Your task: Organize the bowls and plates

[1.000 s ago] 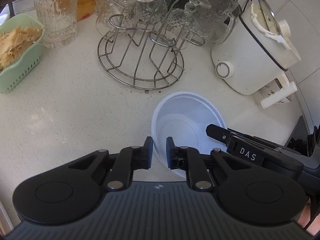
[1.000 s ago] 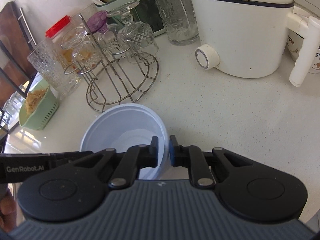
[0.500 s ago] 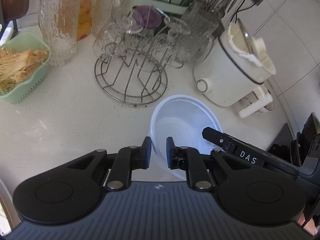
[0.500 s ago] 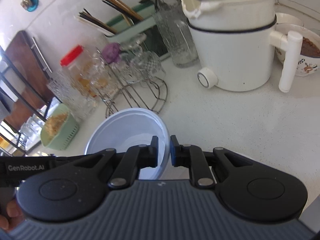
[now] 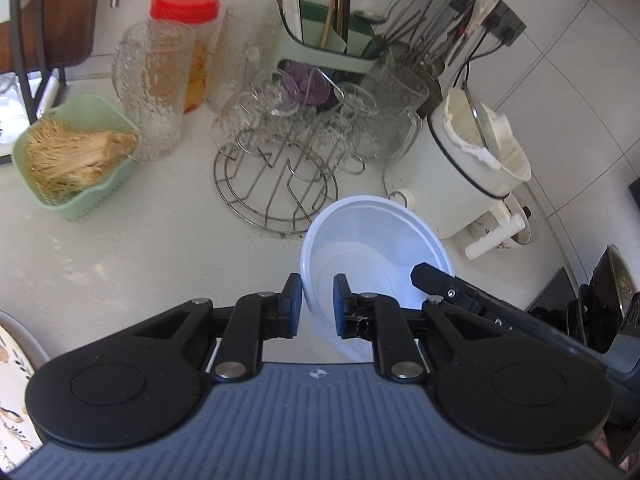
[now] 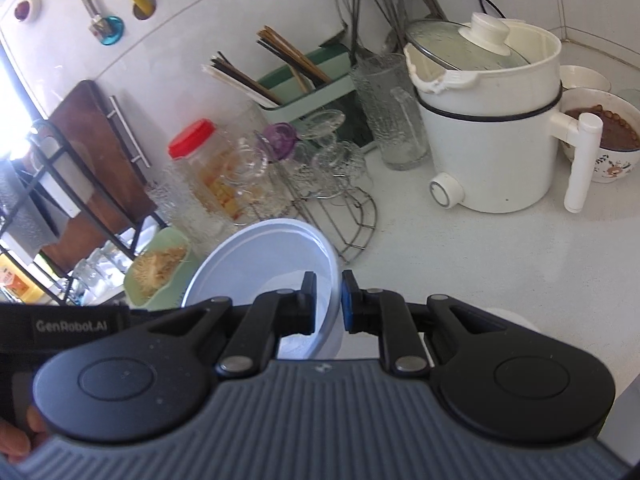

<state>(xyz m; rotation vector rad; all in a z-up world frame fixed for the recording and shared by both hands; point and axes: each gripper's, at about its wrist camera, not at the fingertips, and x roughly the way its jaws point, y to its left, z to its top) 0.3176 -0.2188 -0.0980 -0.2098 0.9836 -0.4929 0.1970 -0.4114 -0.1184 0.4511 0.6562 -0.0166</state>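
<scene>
The bowl (image 5: 372, 248) has risen from the tabletop (image 5: 120, 248), both grippers pinching opposite rims: left gripper (image 5: 317, 304) on its near-left edge, right gripper (image 6: 328, 300) opposite.

"GenRobot.AI" on left tool (image 6: 72, 326)

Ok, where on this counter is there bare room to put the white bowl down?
Bare counter lies in front of the green basket and the wire glass rack. A second patch opens in front of the white cooker. The back, around the glasses, the jar and the utensil holder, is crowded.
</scene>
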